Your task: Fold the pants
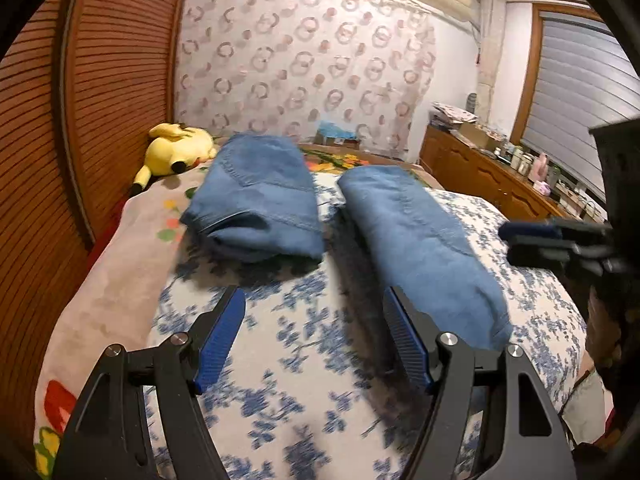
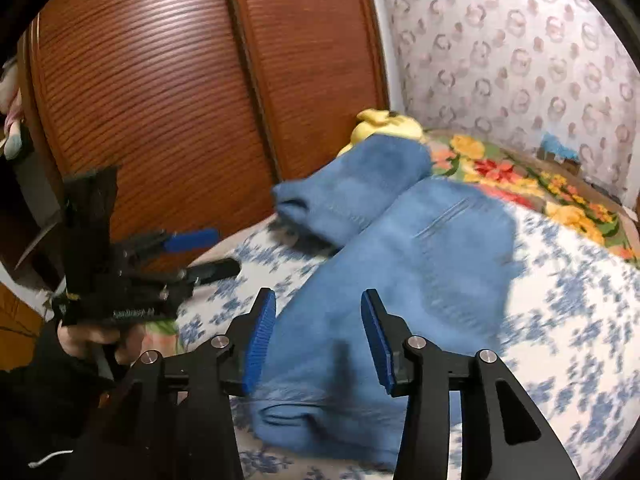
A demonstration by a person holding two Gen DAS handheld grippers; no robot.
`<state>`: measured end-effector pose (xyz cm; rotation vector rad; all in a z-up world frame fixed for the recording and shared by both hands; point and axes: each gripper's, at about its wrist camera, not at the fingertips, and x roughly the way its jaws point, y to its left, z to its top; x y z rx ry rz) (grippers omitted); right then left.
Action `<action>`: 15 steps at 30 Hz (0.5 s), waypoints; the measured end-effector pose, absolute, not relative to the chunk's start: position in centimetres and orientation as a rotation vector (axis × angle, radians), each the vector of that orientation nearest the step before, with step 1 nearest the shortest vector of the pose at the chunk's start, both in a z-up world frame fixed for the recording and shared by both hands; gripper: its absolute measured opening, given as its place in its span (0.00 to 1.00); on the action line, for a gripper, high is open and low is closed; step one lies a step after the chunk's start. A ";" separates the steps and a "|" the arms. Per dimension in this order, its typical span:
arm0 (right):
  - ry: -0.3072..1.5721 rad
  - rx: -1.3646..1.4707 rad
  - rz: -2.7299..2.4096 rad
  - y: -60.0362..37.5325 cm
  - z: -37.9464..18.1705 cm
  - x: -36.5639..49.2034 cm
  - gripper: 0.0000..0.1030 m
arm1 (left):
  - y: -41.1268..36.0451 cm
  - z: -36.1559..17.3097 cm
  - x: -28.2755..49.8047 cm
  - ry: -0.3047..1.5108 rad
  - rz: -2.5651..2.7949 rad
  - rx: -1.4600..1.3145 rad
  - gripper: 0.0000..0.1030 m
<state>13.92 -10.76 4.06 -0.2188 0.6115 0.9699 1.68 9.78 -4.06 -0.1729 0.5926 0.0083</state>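
Two folded bundles of blue denim pants lie on the bed. In the left wrist view one bundle (image 1: 260, 200) lies at the far left and the other (image 1: 424, 248) runs toward me on the right. My left gripper (image 1: 314, 300) is open and empty above the floral sheet, its right finger beside the nearer bundle's end. My right gripper (image 2: 318, 300) is open and empty, hovering over the nearer bundle (image 2: 400, 280); the farther bundle (image 2: 360, 184) lies behind. Each gripper shows in the other's view: the right gripper (image 1: 532, 236), the left gripper (image 2: 200, 252).
A blue-and-white floral sheet (image 1: 312, 360) covers the bed. A yellow plush toy (image 1: 176, 150) lies by the brown slatted wardrobe doors (image 1: 100, 100). A colourful flowered blanket (image 2: 540, 184) lies at the bed's far end. A wooden cabinet with clutter (image 1: 500, 172) stands at the right.
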 end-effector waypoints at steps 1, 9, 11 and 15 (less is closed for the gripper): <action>0.606 -0.225 0.943 -11.2 4.3 14.6 0.49 | 9.4 -3.9 2.1 0.593 -0.002 -0.169 0.70; 0.636 -0.251 0.816 -11.0 3.8 21.1 0.54 | 6.1 -4.6 5.5 0.652 -0.086 -0.138 0.70; 0.658 -0.248 0.807 -10.2 3.4 22.5 0.57 | 5.5 -5.4 6.3 0.685 -0.093 -0.127 0.70; 0.712 -0.238 0.795 -8.4 2.3 25.5 0.59 | 4.9 -6.4 7.3 0.729 -0.093 -0.128 0.70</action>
